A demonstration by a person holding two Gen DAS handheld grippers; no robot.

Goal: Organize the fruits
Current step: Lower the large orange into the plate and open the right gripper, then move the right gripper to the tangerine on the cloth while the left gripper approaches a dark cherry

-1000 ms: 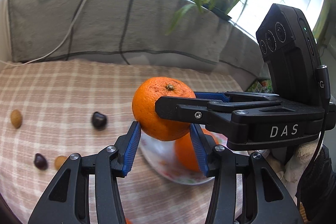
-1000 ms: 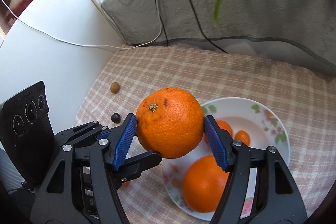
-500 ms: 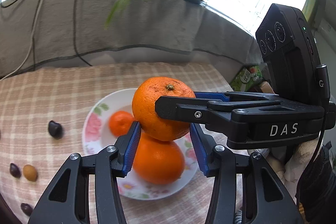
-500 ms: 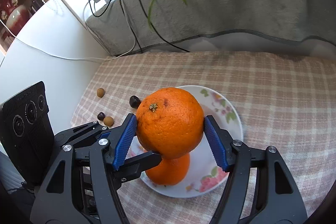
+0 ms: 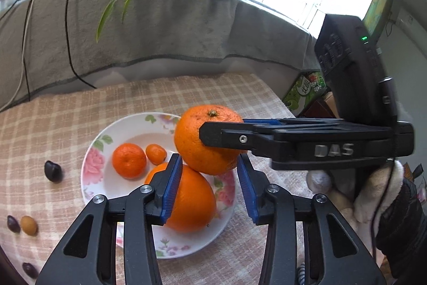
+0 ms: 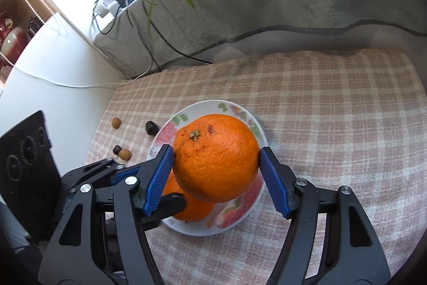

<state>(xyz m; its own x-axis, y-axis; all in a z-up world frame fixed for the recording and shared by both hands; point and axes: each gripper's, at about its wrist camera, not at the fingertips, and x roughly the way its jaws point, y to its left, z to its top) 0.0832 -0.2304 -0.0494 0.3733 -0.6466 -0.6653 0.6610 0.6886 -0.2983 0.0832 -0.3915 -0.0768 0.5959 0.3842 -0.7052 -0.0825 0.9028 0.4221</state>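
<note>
Large orange (image 6: 216, 160): pinched by right gripper (image 6: 216, 178) fingers above floral plate (image 5: 106, 140). Left gripper (image 5: 209, 188): fingers spread, just been closing, nothing gripped.

Two handheld grippers, matte black plastic w/ ribbed blue pads (image 5: 170, 188) on each finger and silver screws at the pivots. Right gripper (image 6: 216, 178) carries "DAS" in pale lettering on its side, plus a black camera block w/ three round lenses and a small green LED lit; thin black cable trails off it. Left gripper (image 5: 210, 186) matches. Person's hand (image 5: 355, 194): light fuzzy glove, dark sleeve cuff.
</note>
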